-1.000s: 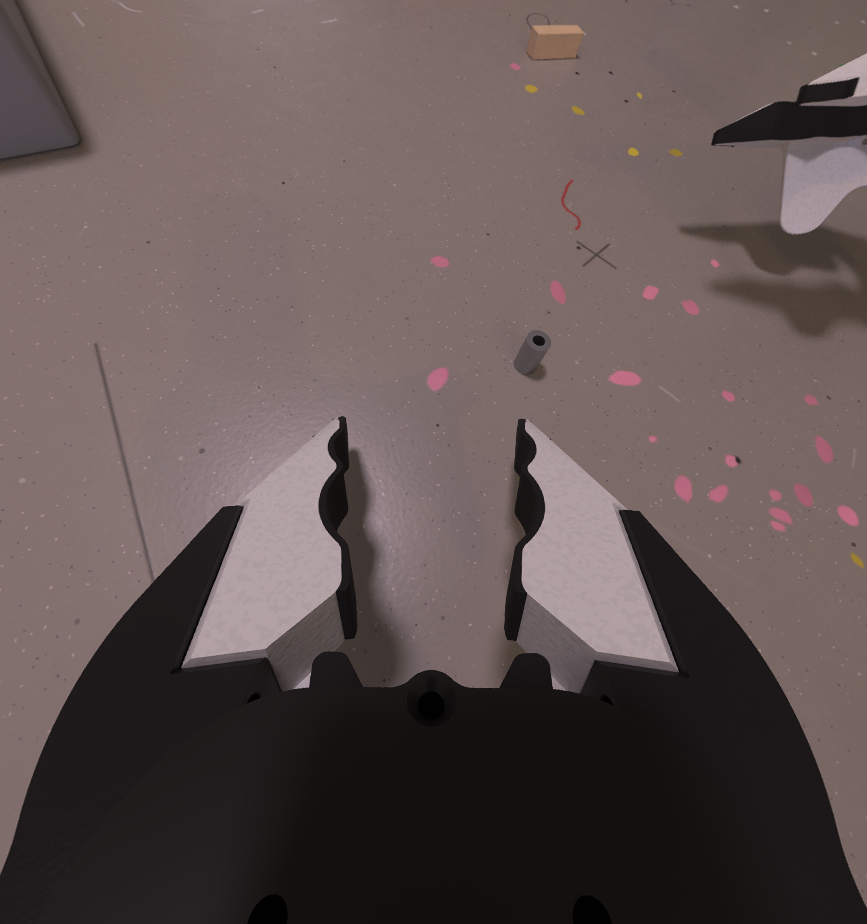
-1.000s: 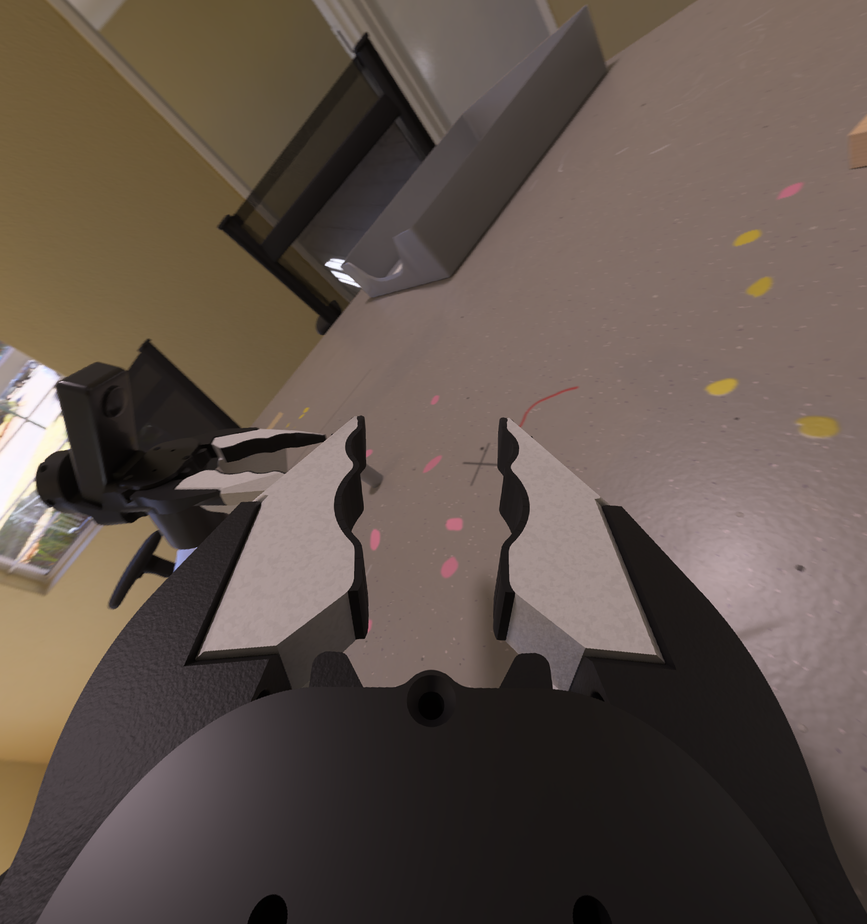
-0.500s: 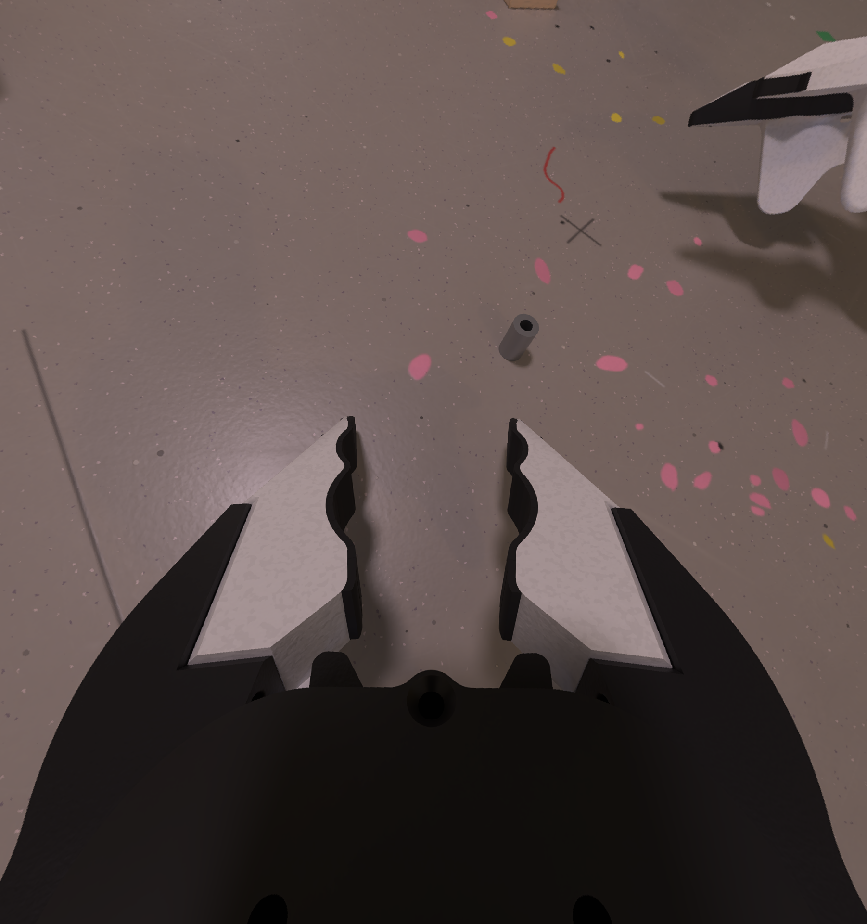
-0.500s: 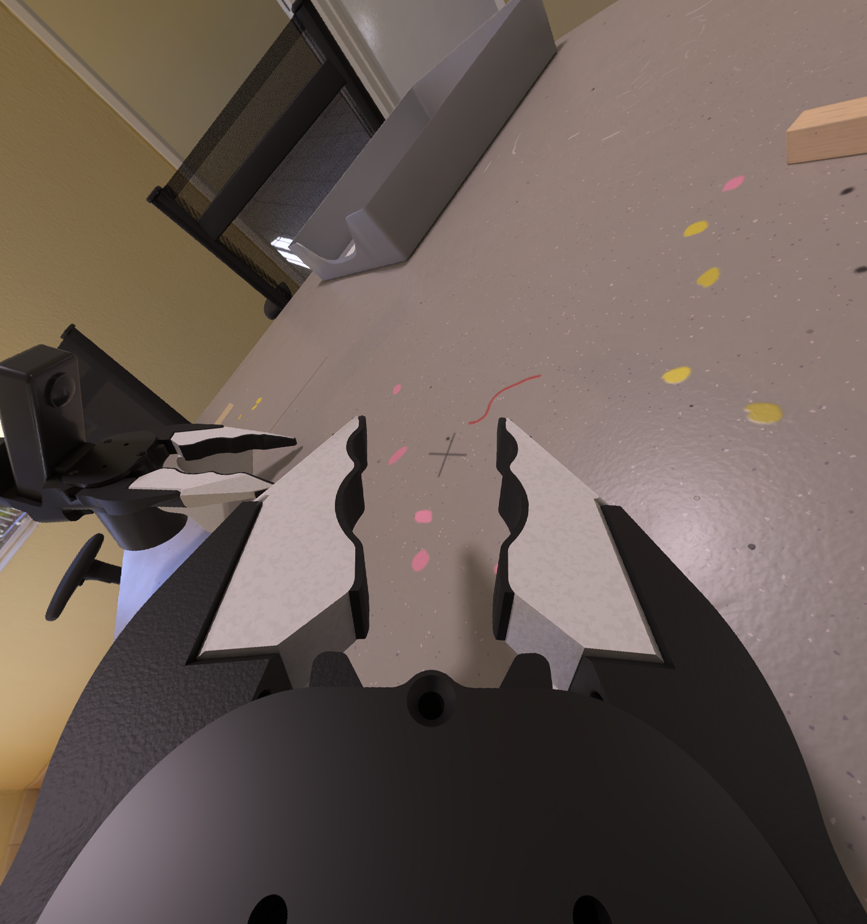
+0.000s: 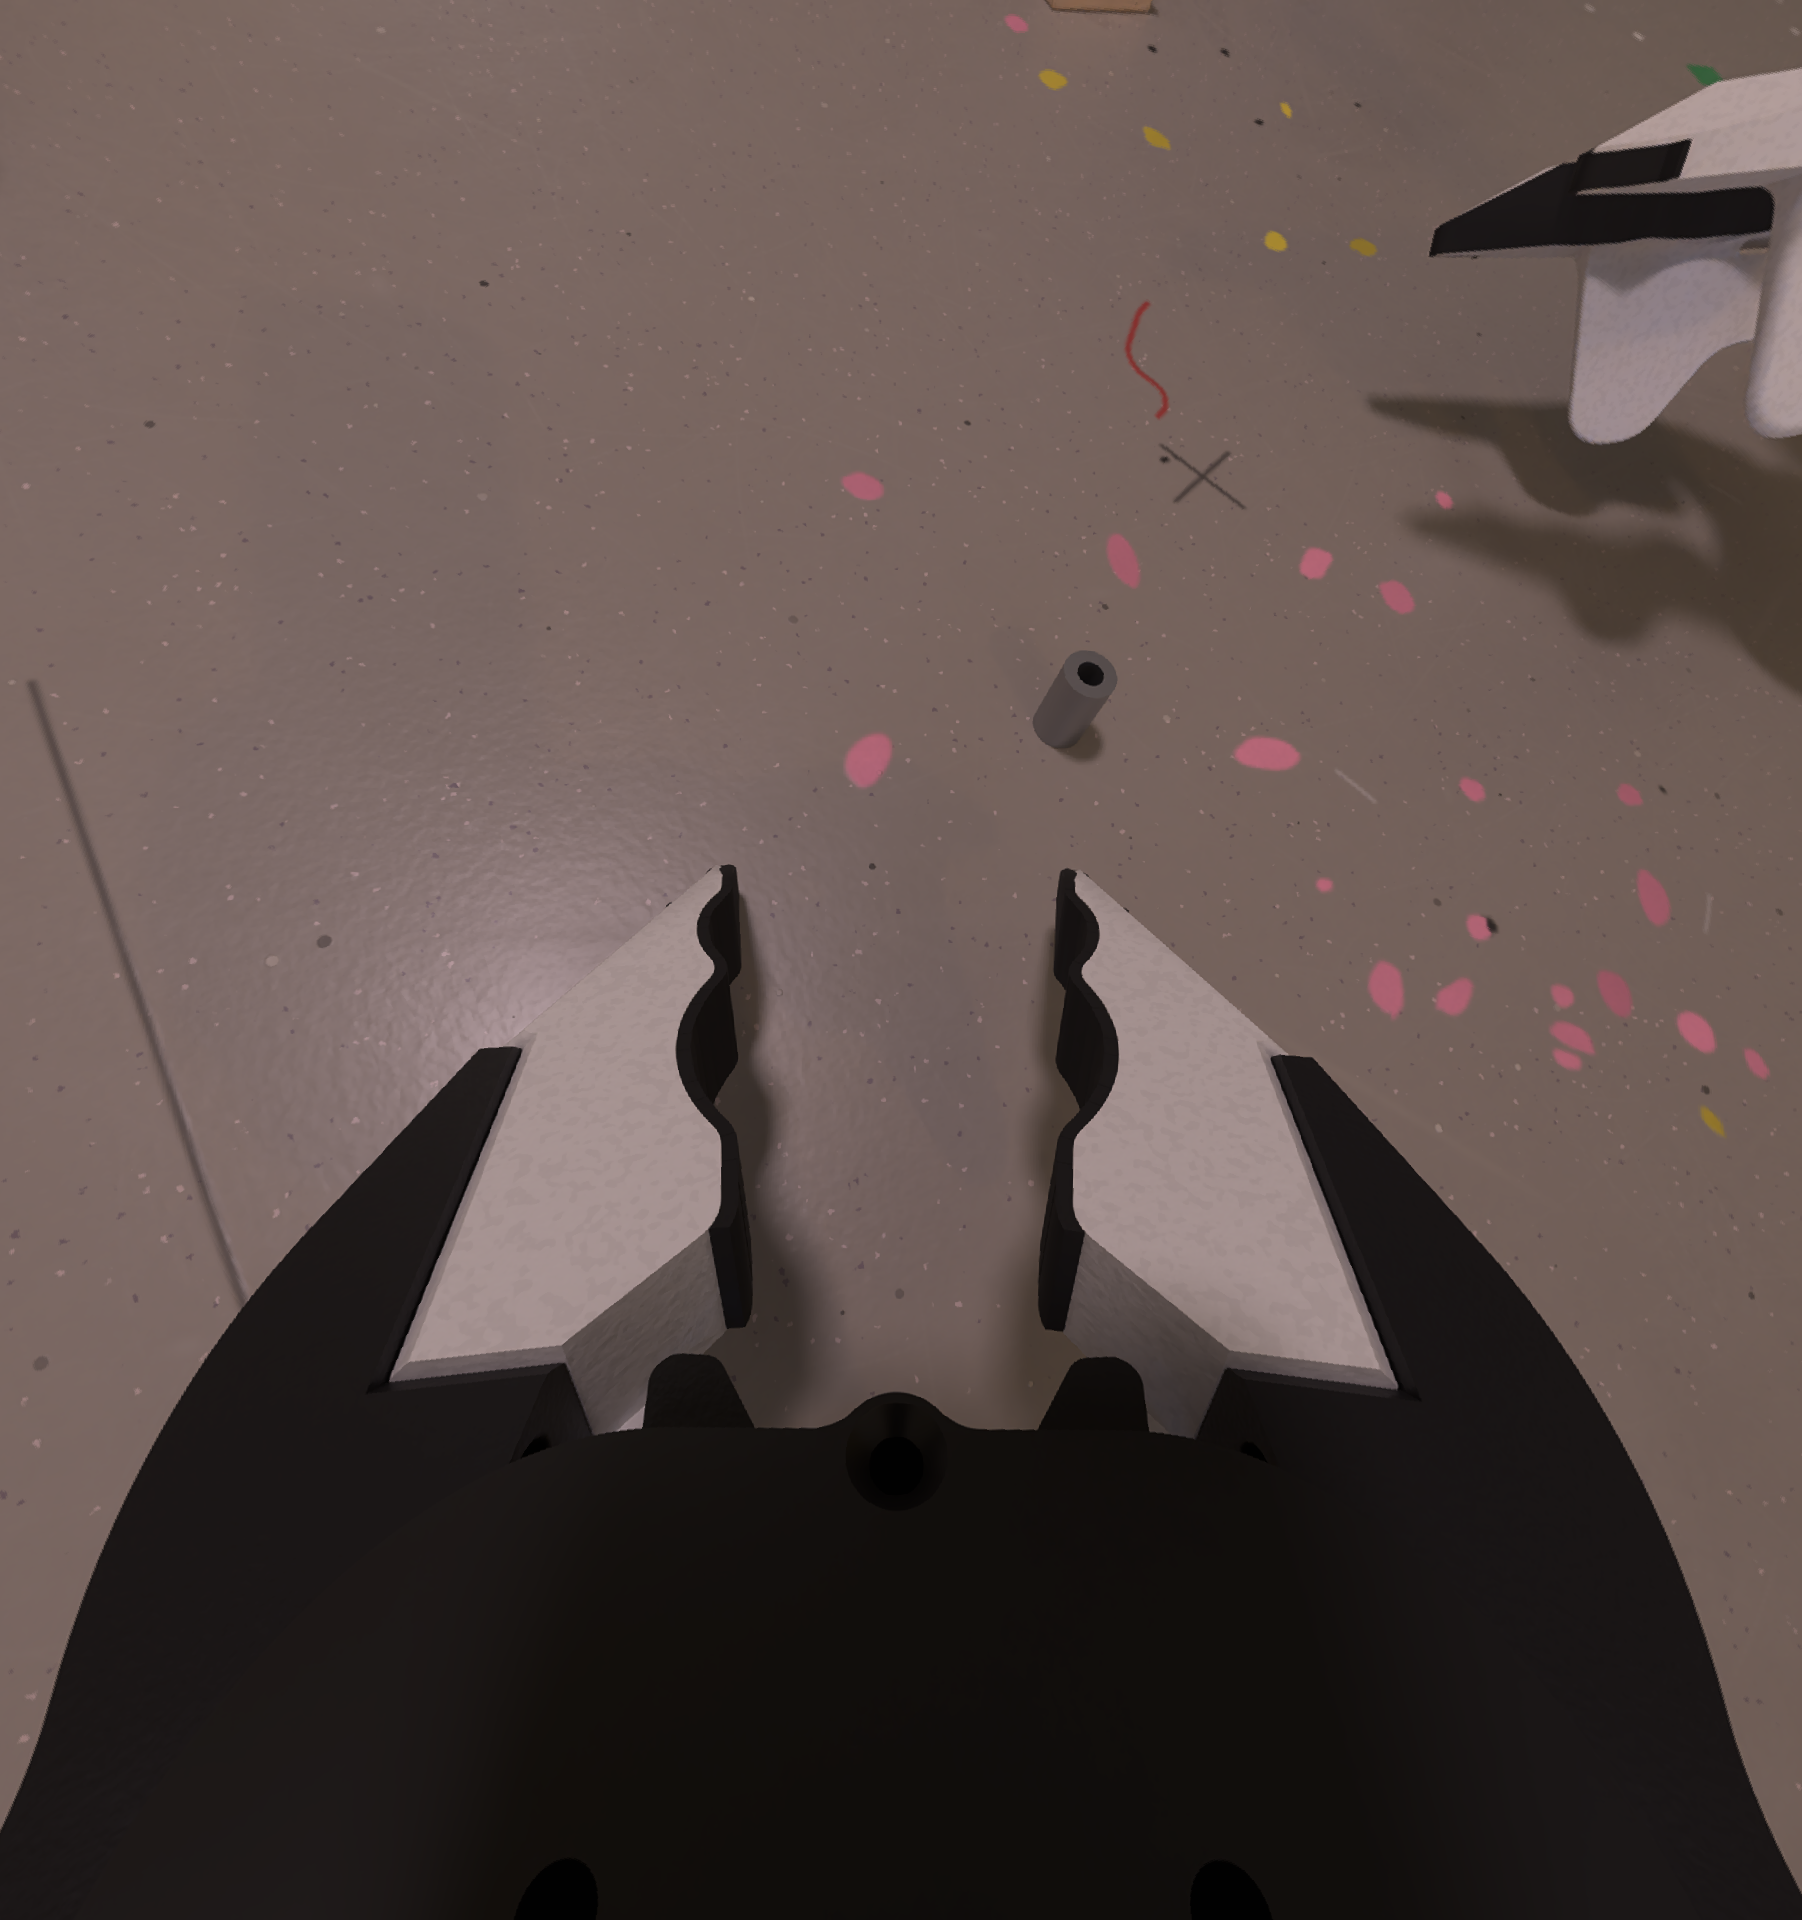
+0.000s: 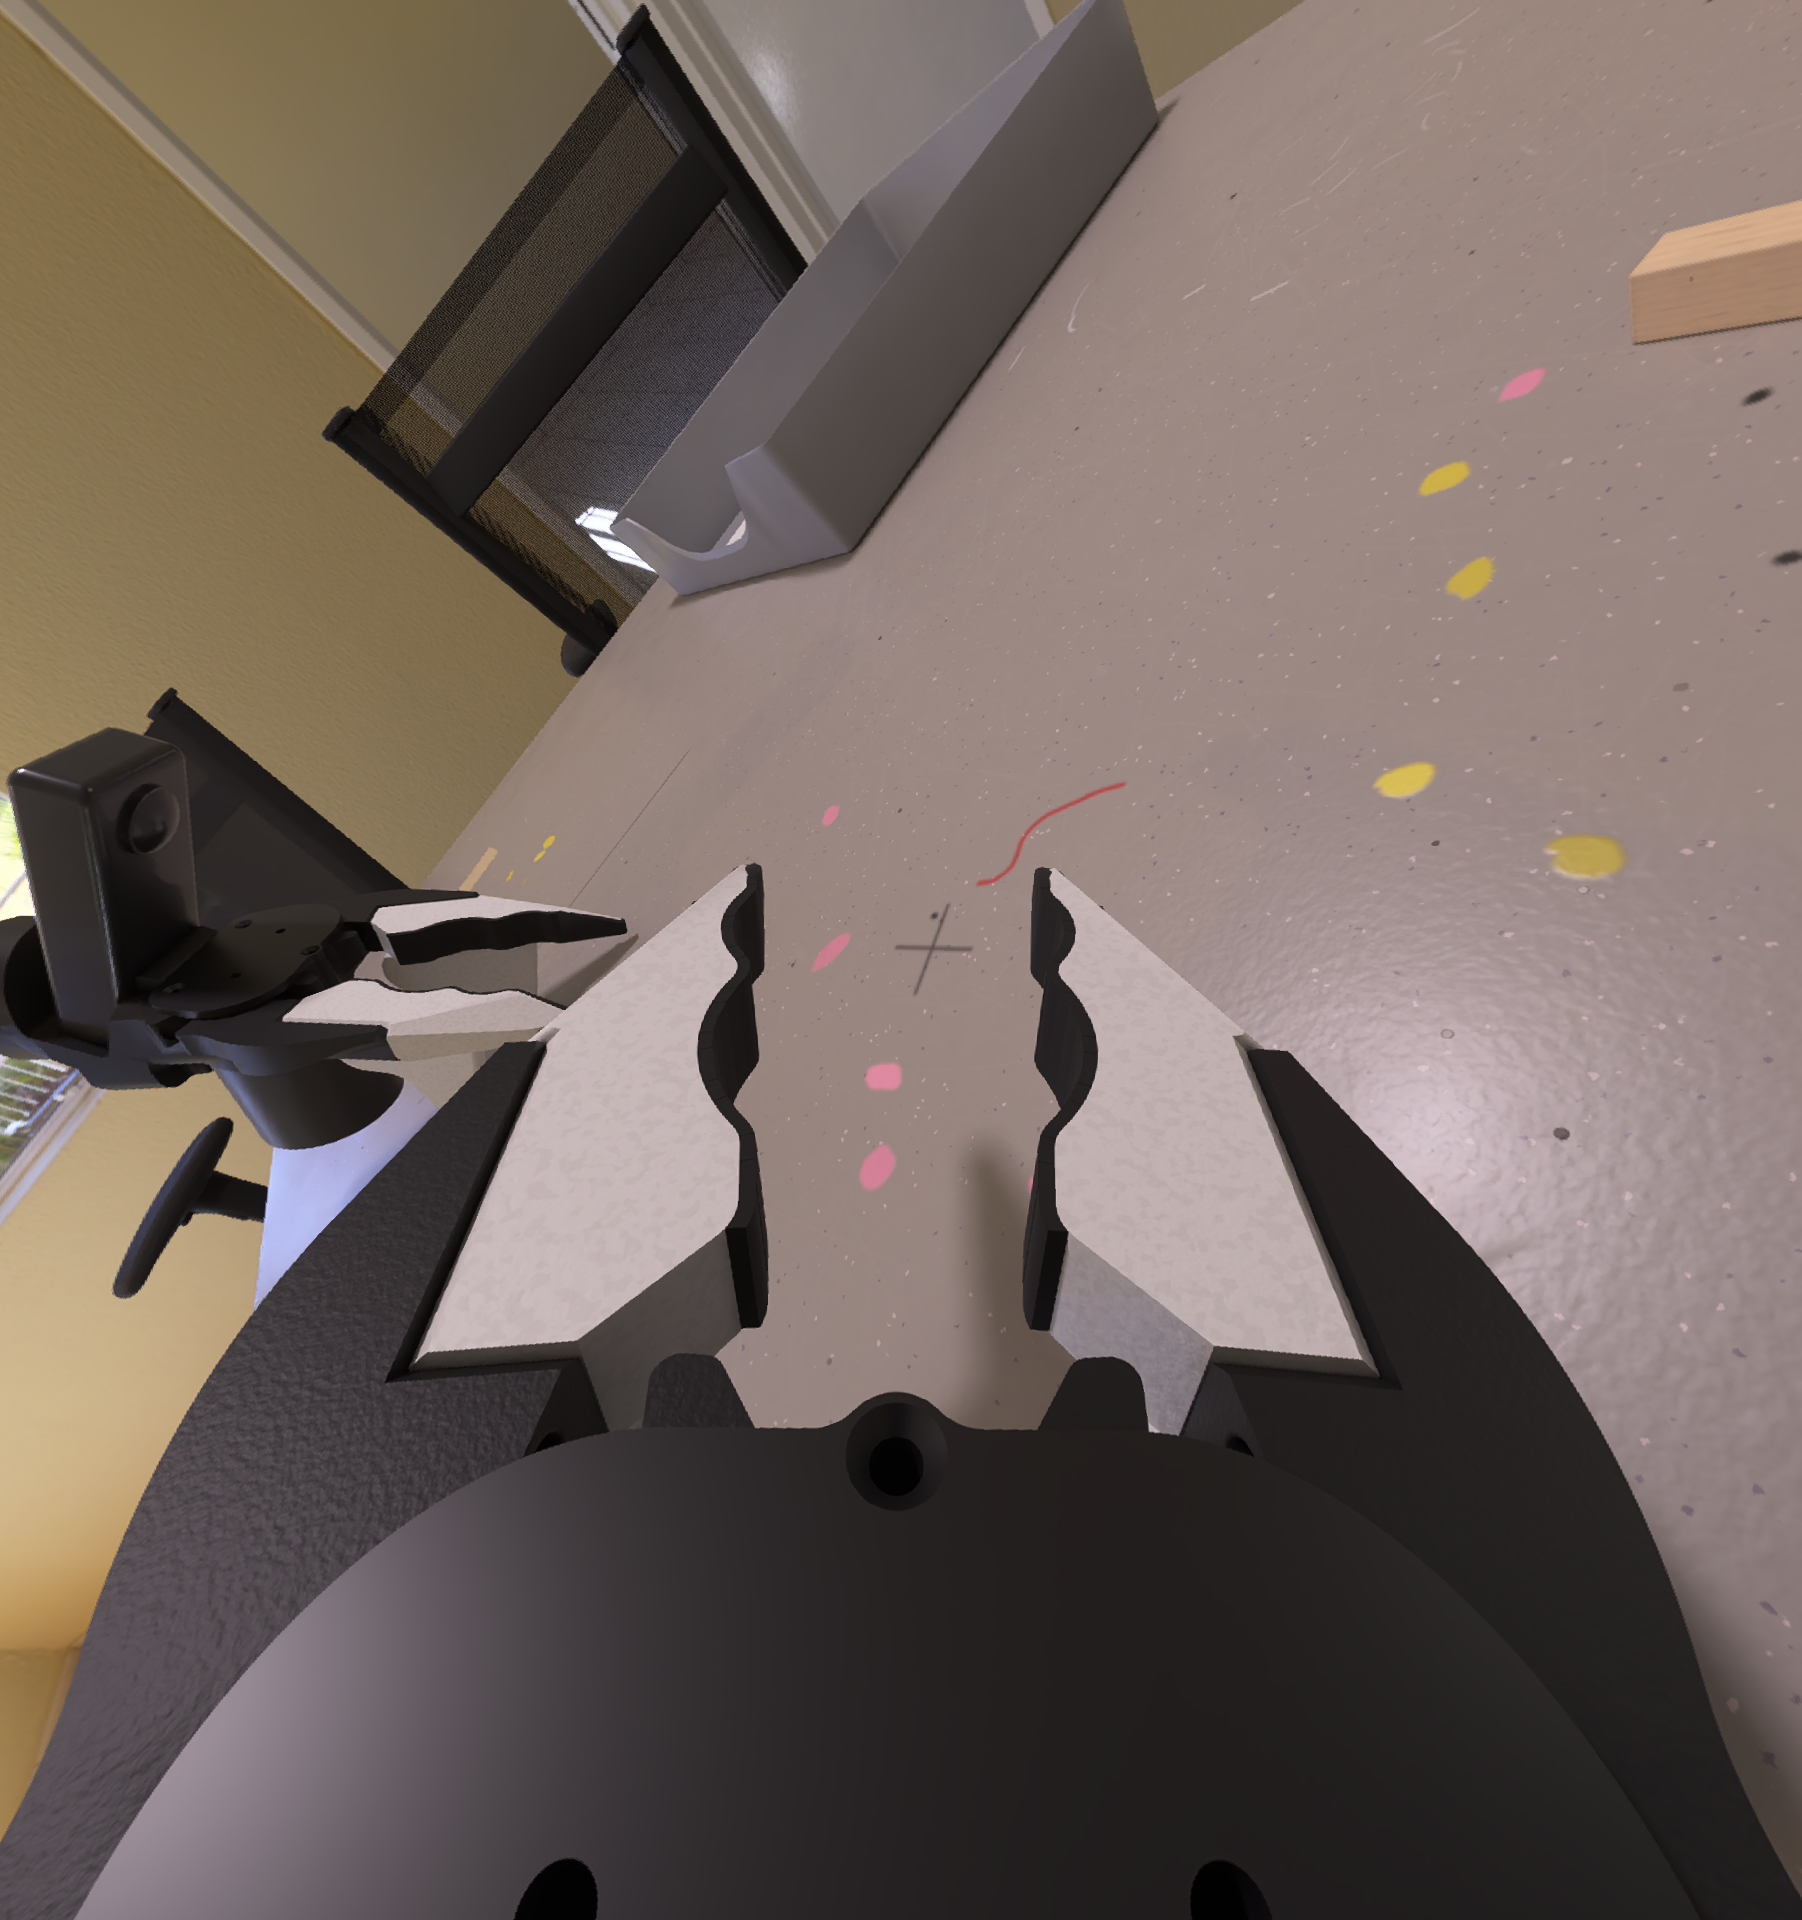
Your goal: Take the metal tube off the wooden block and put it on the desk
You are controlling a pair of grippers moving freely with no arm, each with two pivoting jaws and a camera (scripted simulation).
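The small grey metal tube (image 5: 1073, 698) rests on the speckled desk (image 5: 461, 416), its open end toward the upper right. It is apart from the wooden block, whose edge (image 5: 1099, 4) just shows at the top. My left gripper (image 5: 897, 878) is open and empty, a short way behind and left of the tube. My right gripper (image 6: 897, 878) is open and empty, low over the desk. The block (image 6: 1759, 270) lies at the upper right there. The tube is hidden in the right wrist view.
The right gripper (image 5: 1520, 213) hovers at the upper right of the left wrist view and casts a shadow. The left gripper (image 6: 585, 961) shows at the left of the right wrist view. A grey tray (image 6: 928, 312) stands at the far desk edge. Paint spots and a pencilled cross (image 5: 1201, 478) mark the desk.
My left gripper shifted over the first half second, so the block slid to the top edge, and its jaws narrowed slightly. The right view swung, bringing the block nearer and hiding the tube.
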